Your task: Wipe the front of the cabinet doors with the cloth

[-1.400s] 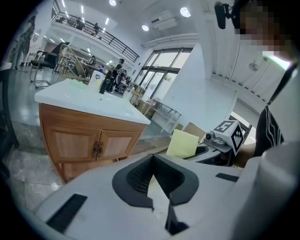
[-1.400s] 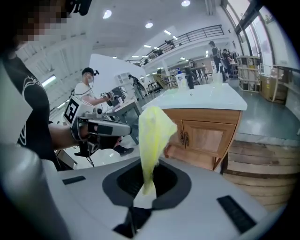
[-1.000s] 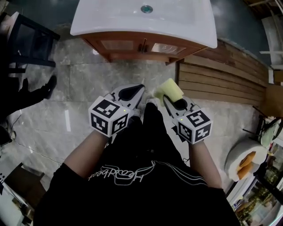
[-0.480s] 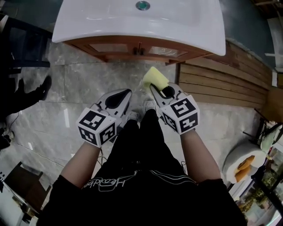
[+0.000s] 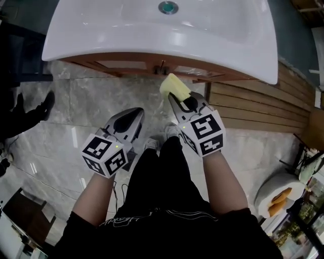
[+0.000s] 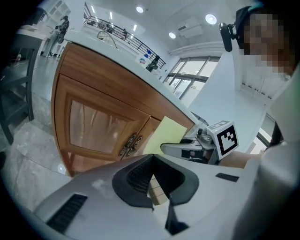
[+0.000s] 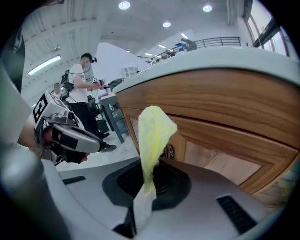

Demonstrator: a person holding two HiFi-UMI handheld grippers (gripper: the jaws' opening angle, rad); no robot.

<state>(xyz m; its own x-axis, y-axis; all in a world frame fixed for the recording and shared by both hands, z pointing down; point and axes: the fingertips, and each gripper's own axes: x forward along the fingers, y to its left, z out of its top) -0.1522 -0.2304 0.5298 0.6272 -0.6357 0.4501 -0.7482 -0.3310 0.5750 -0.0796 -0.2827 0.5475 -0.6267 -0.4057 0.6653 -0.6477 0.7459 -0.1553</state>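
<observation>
Head view, lower left: the left gripper [image 5: 135,113] hangs back, its fingers closed on nothing. To its right, the right gripper [image 5: 176,99] pinches the yellow cloth [image 5: 174,86]. The cloth stands up past the fingers toward the cabinet doors [image 5: 121,65] at the top of the frame, near their middle seam. Contact isn't clear. Being nearer, the right gripper probably needs only a short push forward.

Glossy grey marble tiles [image 5: 86,106] cover the floor, wooden slats [image 5: 253,106] lie at the head view's right, a dark chair [image 6: 16,89] stands at far left, and round ceiling lights [image 7: 124,5] shine near tall windows [image 6: 190,84].
</observation>
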